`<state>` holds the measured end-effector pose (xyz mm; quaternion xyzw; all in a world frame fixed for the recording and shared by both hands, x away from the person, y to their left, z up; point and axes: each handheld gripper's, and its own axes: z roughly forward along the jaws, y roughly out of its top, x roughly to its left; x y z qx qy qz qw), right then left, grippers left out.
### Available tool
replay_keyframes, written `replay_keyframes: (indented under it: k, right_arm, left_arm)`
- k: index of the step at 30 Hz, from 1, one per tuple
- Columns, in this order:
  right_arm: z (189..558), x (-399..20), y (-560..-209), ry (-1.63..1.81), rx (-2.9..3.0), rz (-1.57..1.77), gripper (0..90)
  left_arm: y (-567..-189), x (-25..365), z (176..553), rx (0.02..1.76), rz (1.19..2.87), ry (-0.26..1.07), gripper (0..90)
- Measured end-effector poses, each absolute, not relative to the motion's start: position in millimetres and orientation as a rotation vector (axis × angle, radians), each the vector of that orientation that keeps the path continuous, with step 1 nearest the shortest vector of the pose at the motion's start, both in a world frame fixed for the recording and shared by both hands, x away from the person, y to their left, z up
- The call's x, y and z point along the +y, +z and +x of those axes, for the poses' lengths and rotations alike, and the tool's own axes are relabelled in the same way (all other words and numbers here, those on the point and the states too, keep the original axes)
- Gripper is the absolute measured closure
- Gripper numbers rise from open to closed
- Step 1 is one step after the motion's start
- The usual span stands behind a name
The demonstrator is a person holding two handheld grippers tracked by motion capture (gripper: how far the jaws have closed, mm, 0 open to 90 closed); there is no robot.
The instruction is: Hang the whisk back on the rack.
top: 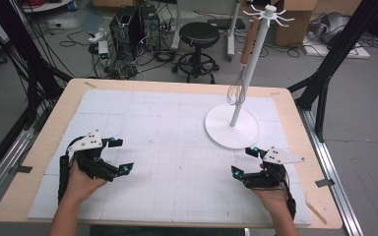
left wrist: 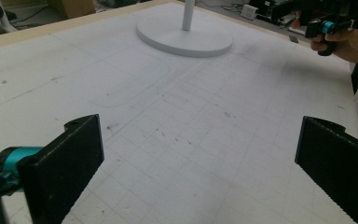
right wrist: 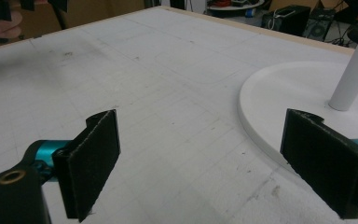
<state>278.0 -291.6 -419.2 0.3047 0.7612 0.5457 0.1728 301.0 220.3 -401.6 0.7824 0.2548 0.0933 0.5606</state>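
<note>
High view: the left gripper (top: 119,155) is hovering near the surface's (top: 177,147) front-left corner, jaws standing wide and empty; the right gripper (top: 243,161) near the front-right, likewise wide and empty. Farther off, the white stand (top: 233,128) is sitting toward the far-right edge, a whisk (top: 236,88) hanging from it.

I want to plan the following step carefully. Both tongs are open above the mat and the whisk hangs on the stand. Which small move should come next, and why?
Probably move the right tongs forward toward the wire whisk with a wooden handle hanging on the white hook stand. They are open, empty and nearer to it; the left tongs sit farther away.
</note>
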Motion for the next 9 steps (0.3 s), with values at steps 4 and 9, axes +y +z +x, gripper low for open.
replay_keyframes:
  k: [4,9]
  right_arm:
    - [277.7,-290.8,-419.3,1.546,2.163,0.855,11.0]
    - [277.3,-291.1,-419.3,1.545,2.161,0.862,11.0]
  left_arm:
    - [-402.5,221.1,301.6,0.614,1.852,0.232,1.6]
    - [-404.5,220.4,302.4,0.620,1.859,0.229,1.6]
